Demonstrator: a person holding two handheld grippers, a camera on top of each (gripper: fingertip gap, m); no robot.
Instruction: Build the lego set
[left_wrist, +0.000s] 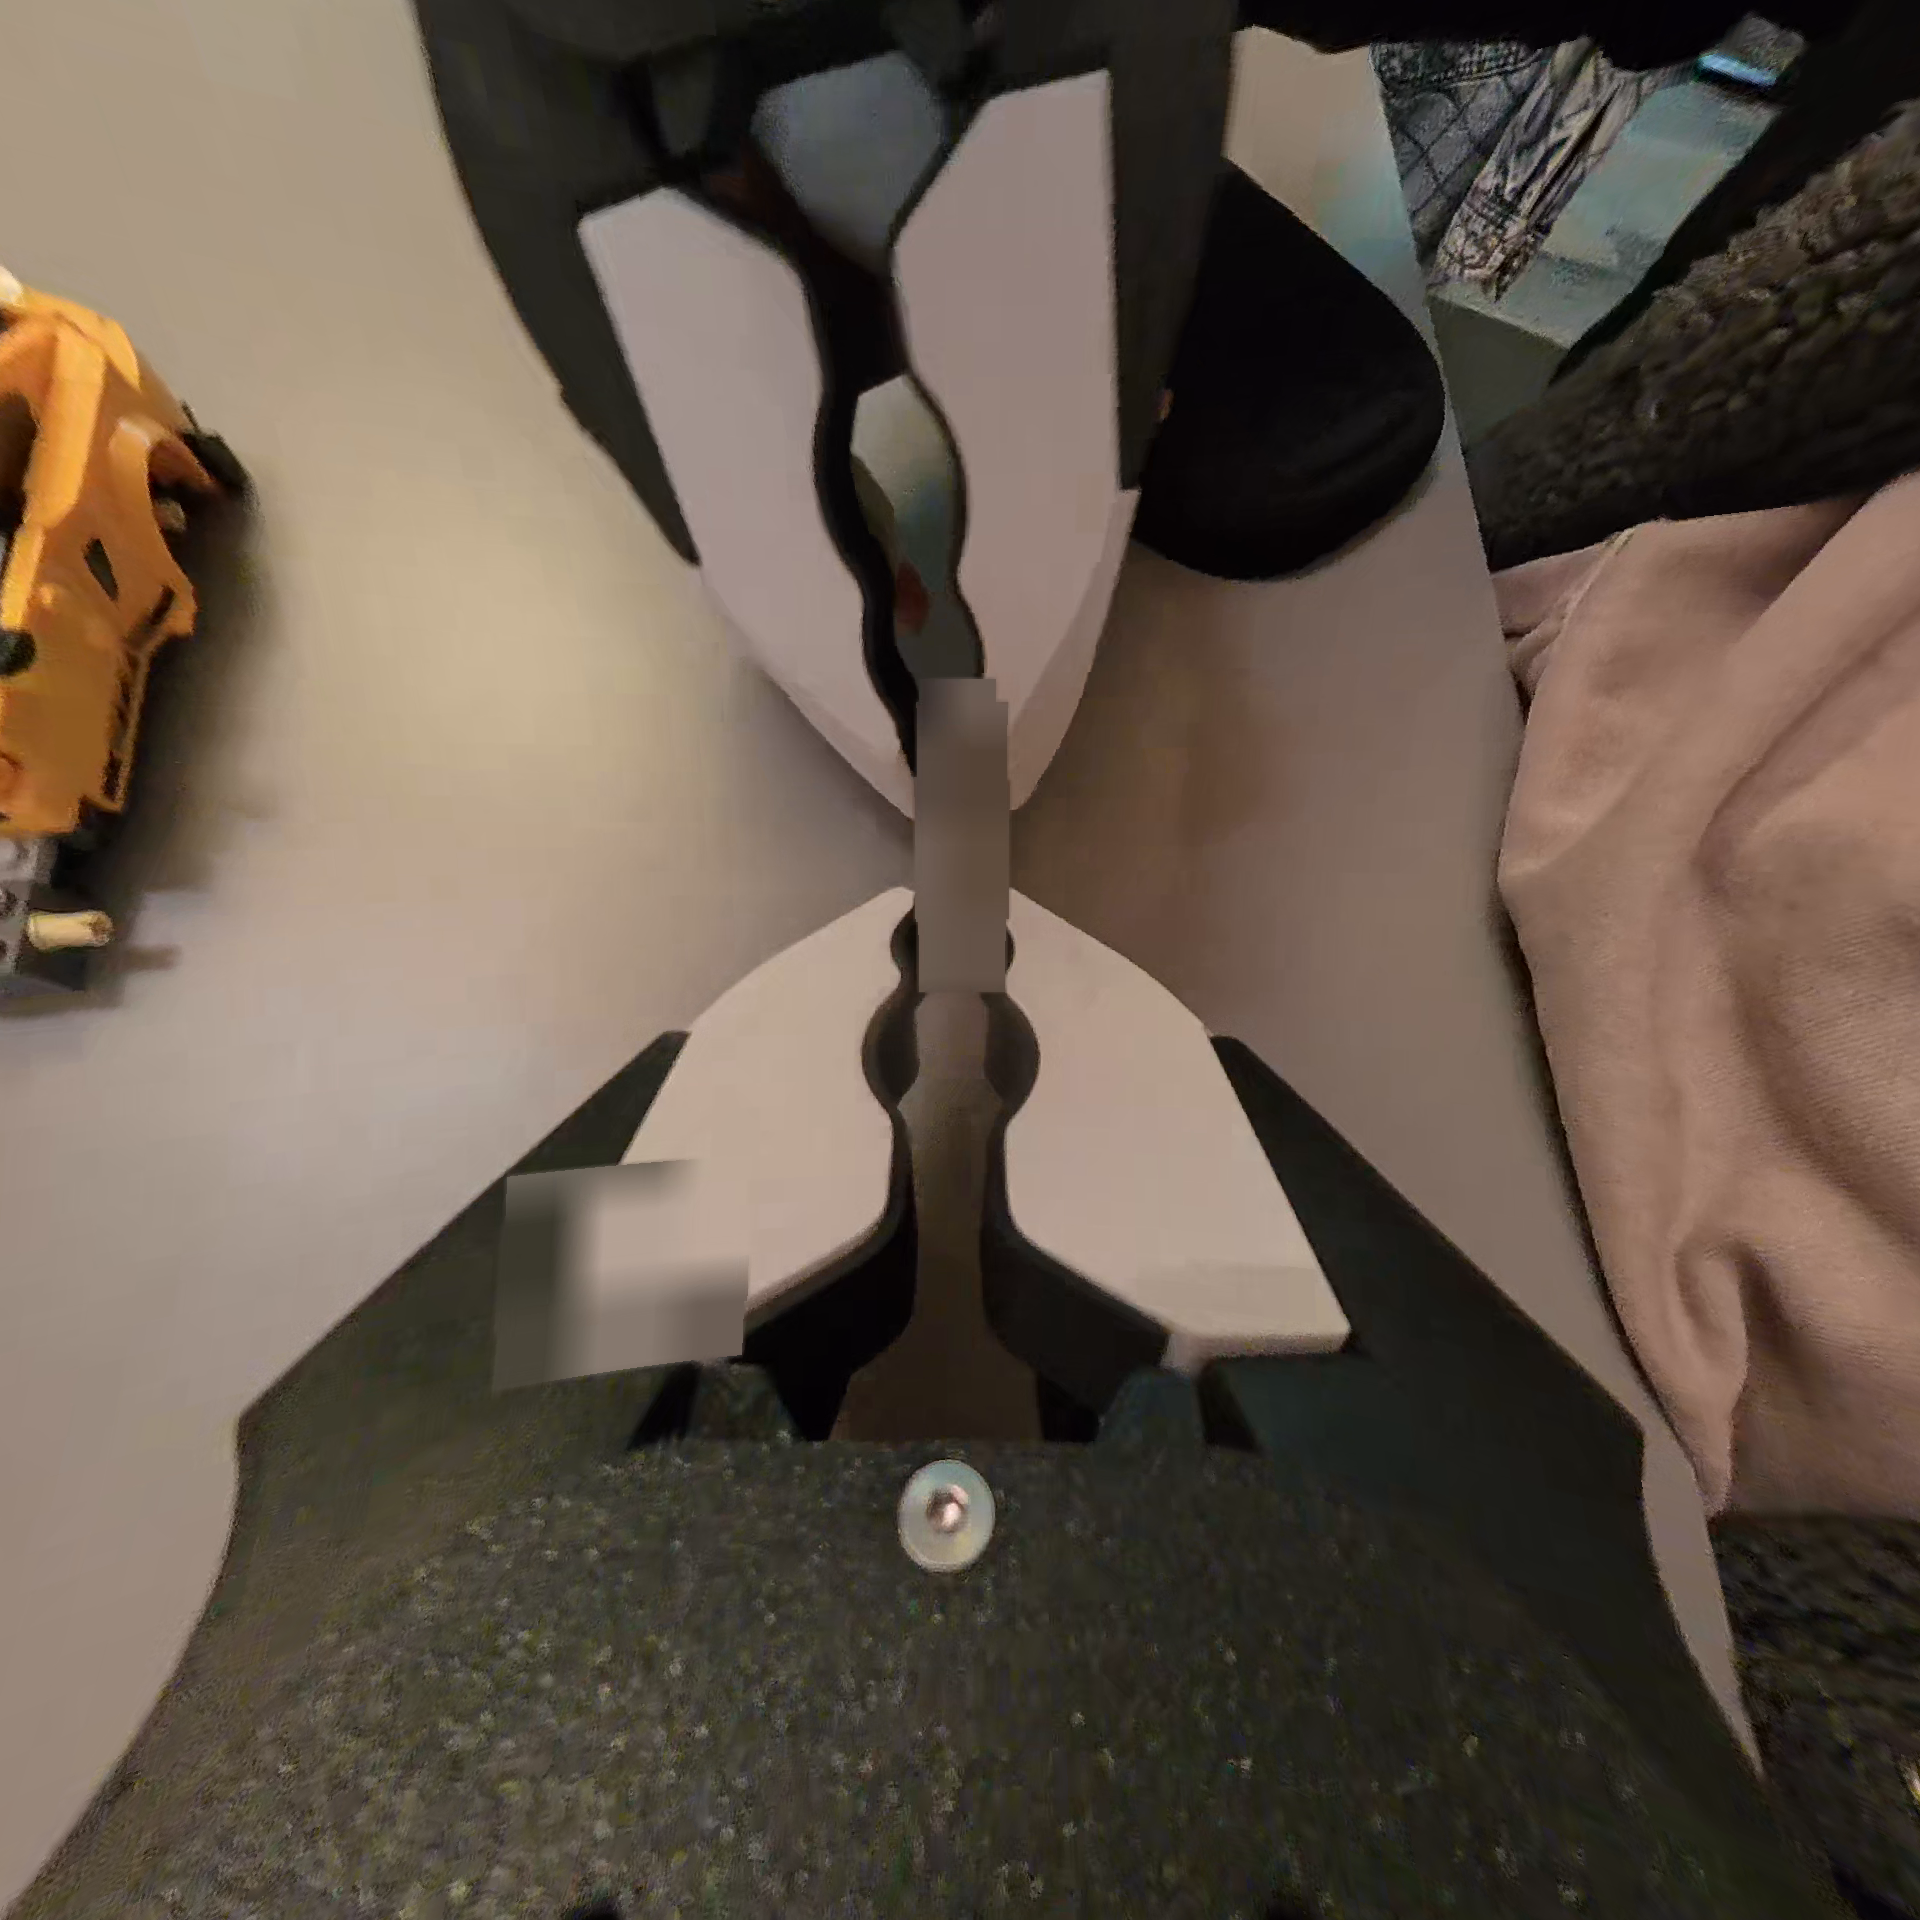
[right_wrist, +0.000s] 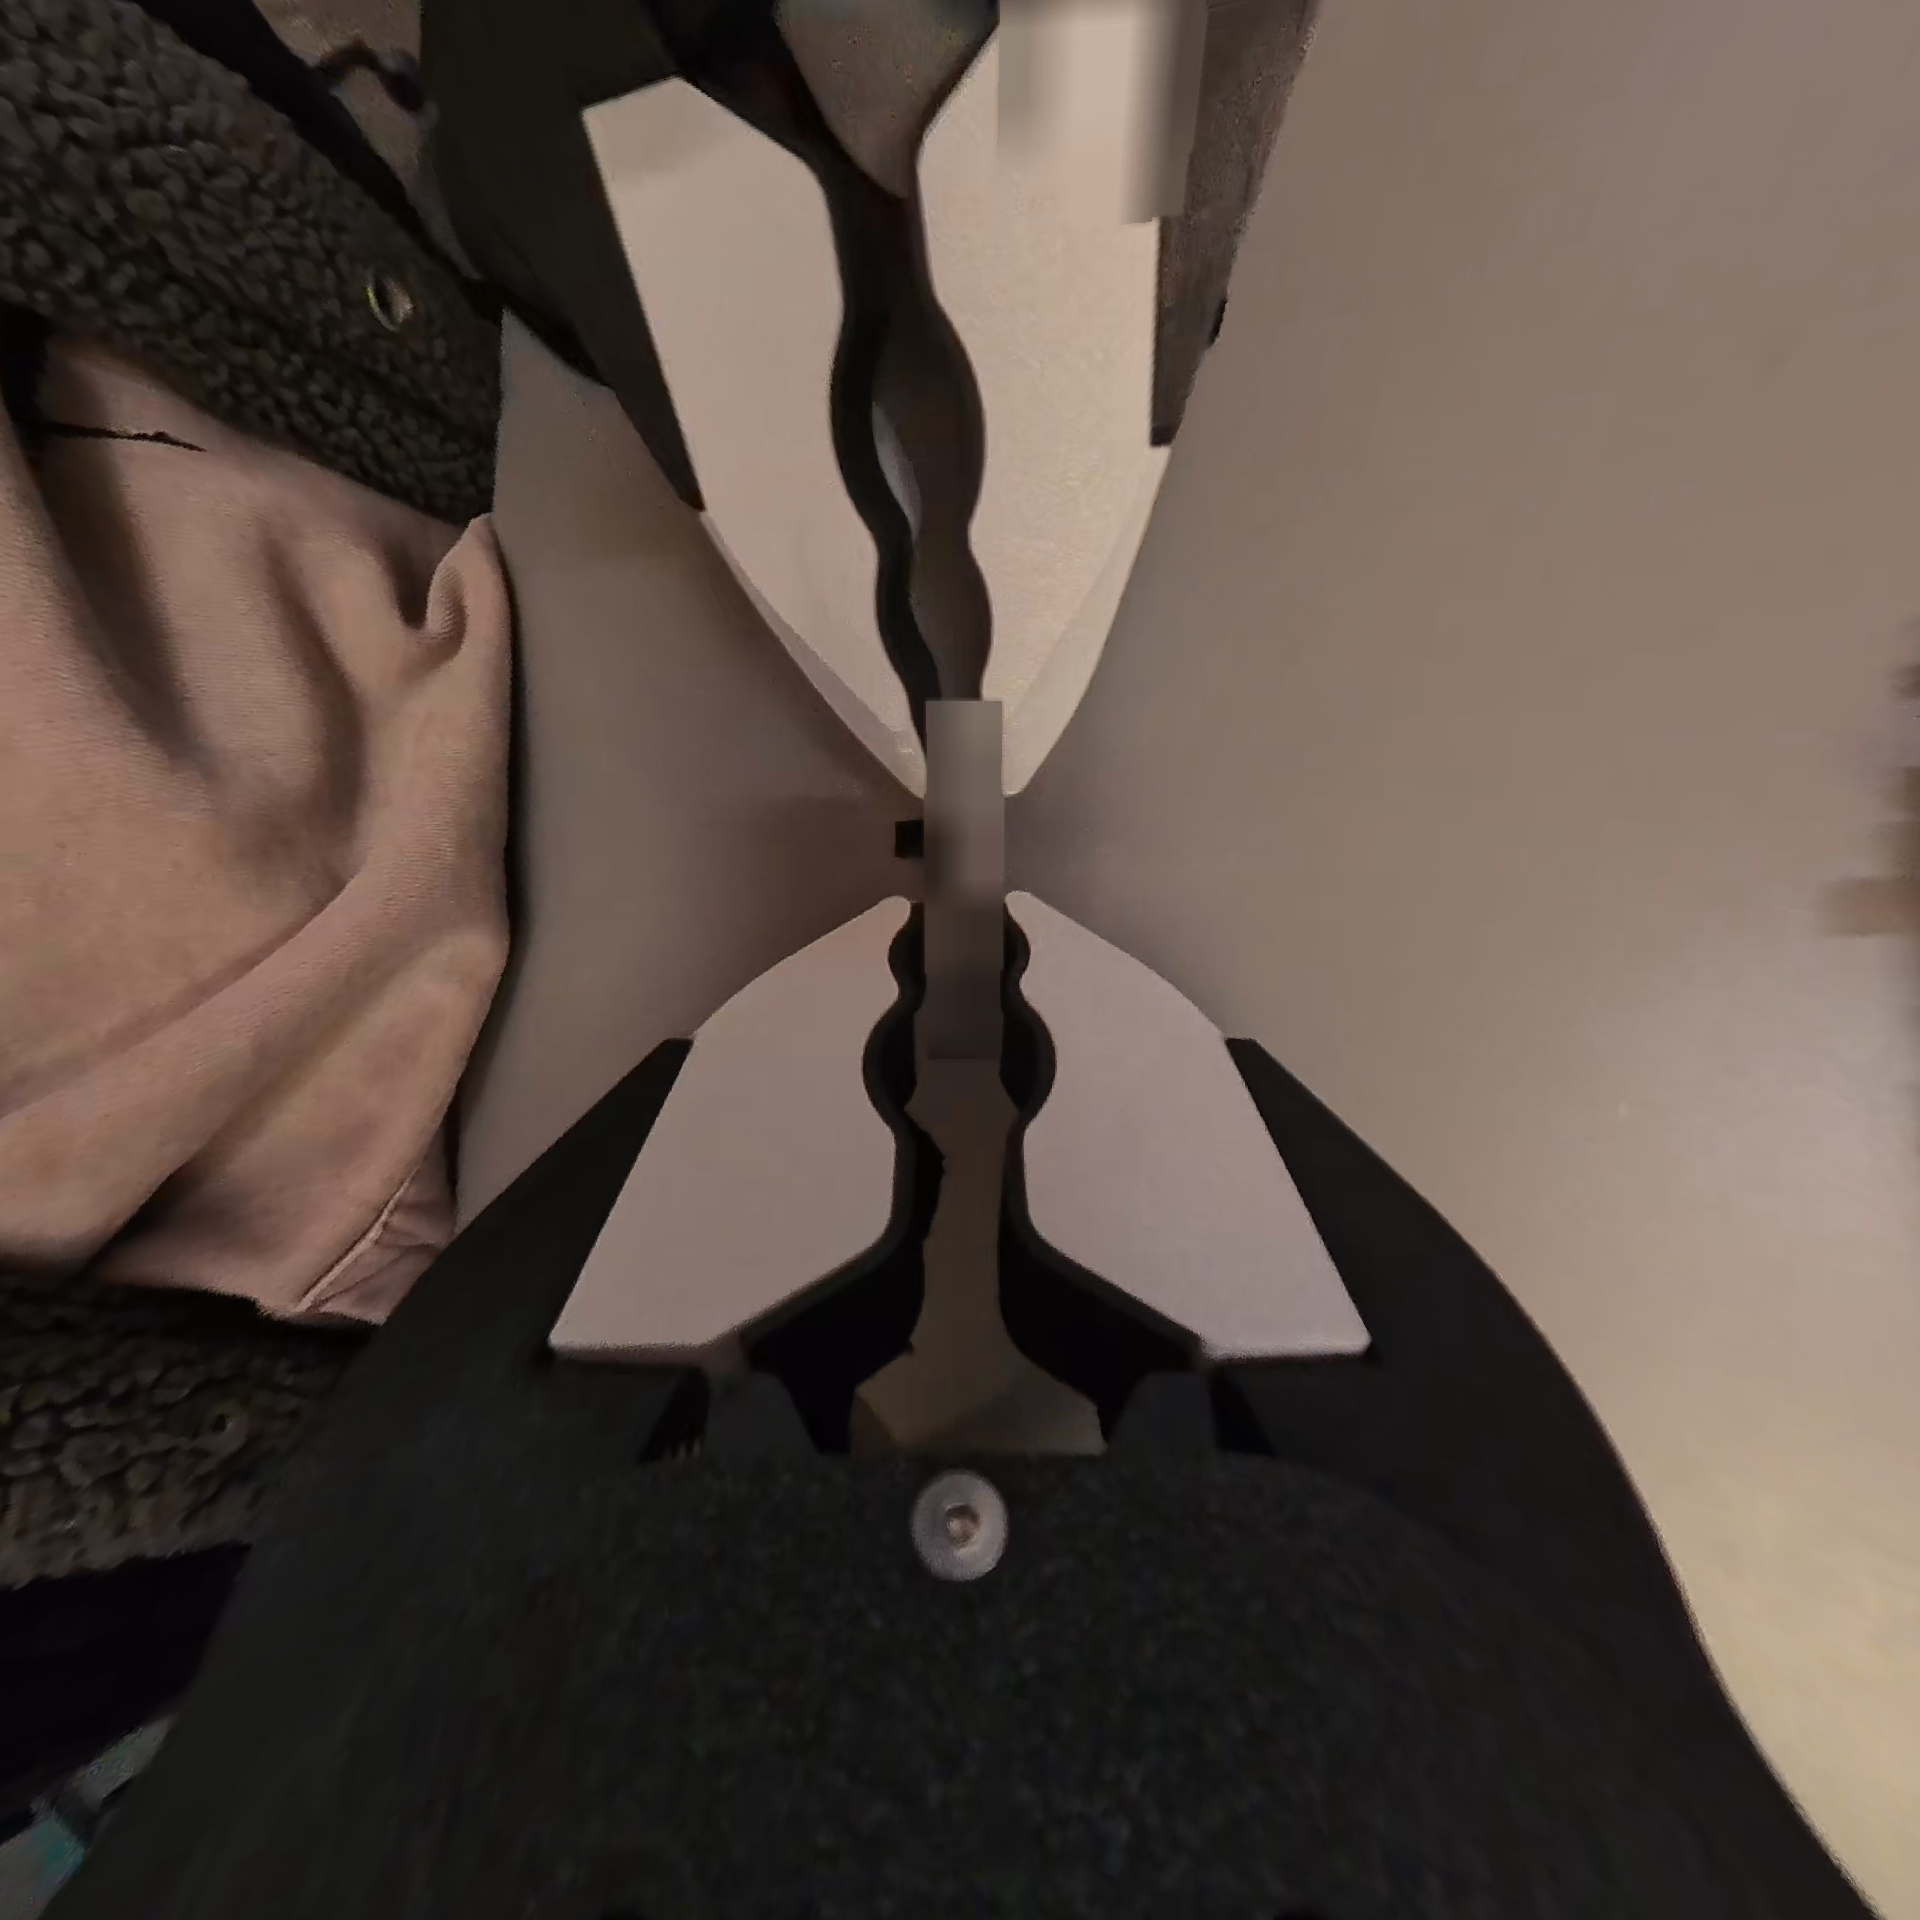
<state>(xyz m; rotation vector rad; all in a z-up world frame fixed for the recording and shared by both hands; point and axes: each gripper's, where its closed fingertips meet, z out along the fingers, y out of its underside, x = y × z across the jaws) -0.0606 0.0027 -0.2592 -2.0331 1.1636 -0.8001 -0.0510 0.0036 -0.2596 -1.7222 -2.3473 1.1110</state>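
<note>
The orange lego model (left_wrist: 83, 582) sits at the far left edge of the pale desk (left_wrist: 468, 727), well apart from both claws. The left claw (left_wrist: 961, 935) and the right claw (right_wrist: 964, 914) meet tip to tip at mid-desk, each nearly closed with a narrow slit; a mosaic patch covers the tips, so I cannot tell what, if anything, they pinch. A pink garment (left_wrist: 1714, 987) lies at the desk's edge.
</note>
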